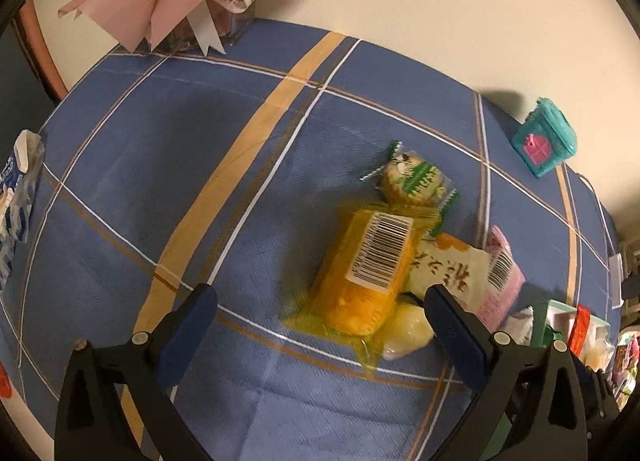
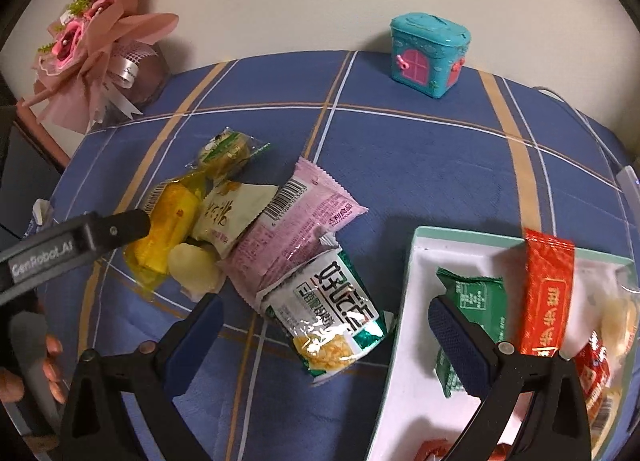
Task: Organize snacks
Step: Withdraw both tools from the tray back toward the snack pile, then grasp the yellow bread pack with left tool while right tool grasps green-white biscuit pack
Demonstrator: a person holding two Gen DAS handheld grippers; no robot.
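Now both my tools, left tool and right tool, gape wide and empty; next, my left must close on the yellow barcoded snack packet for the white tray.

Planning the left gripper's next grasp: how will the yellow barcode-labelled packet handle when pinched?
The yellow packet looks like a firm bar in loose, glossy film, so probably slippery, with floppy edges. It leans on the cream packet and the pale round snack, so lifting may shift both. The left gripper is open.
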